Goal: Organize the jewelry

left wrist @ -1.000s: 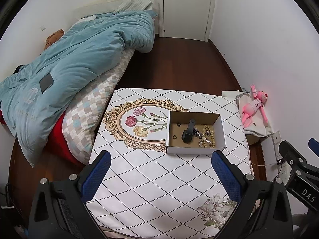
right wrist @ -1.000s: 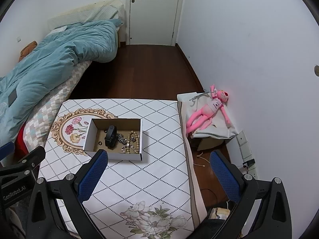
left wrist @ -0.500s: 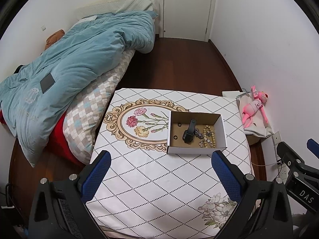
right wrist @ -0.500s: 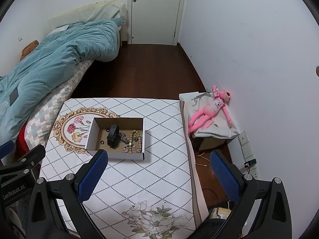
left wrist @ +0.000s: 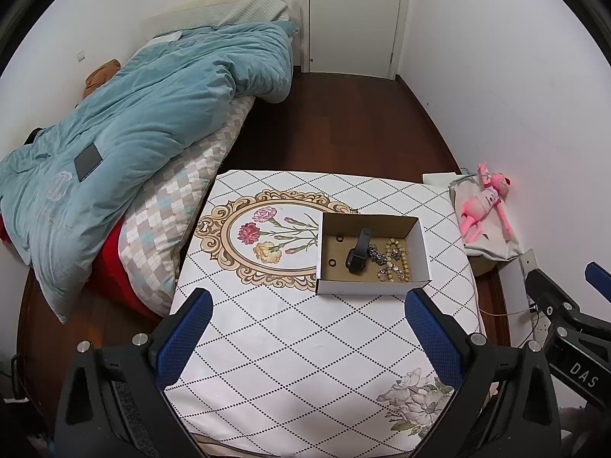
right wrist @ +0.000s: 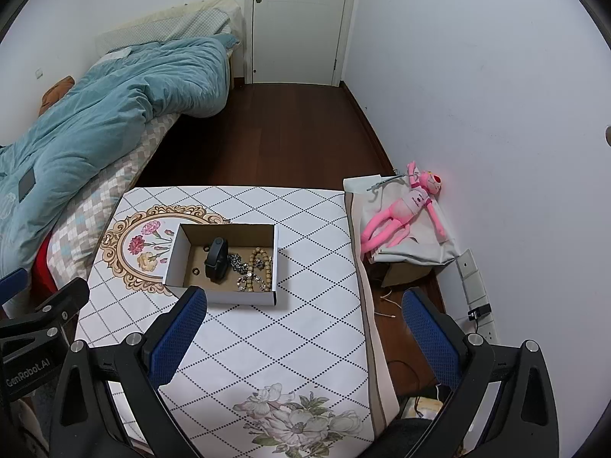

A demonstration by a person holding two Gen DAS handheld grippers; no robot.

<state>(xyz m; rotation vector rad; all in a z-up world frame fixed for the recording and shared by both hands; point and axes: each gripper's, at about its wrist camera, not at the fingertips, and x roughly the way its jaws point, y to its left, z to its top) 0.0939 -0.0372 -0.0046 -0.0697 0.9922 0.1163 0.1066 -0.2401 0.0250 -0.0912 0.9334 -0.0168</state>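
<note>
A shallow white cardboard box (left wrist: 372, 287) (right wrist: 225, 297) stands on the table with the diamond-pattern cloth (left wrist: 290, 343) (right wrist: 305, 343). In it lie a black watch (left wrist: 359, 255) (right wrist: 215, 259), a silver chain (left wrist: 375, 253) (right wrist: 238, 261), a beaded bracelet (left wrist: 397, 263) (right wrist: 263, 269) and two small dark rings (left wrist: 333, 262) (right wrist: 196, 270). My left gripper (left wrist: 307, 339) is open and empty, held above the table's near side. My right gripper (right wrist: 303, 341) is open and empty, to the right of the box.
A bed with a teal duvet (left wrist: 126, 145) (right wrist: 99, 114) lies left of the table. A pink plush toy (left wrist: 483, 202) (right wrist: 404, 206) lies on a grey bag by the right wall. Dark wood floor (left wrist: 336, 122) leads to a white door (left wrist: 353, 11).
Both grippers have drifted slightly; the box sits a little further right in the right wrist view. Both stay open and empty.
</note>
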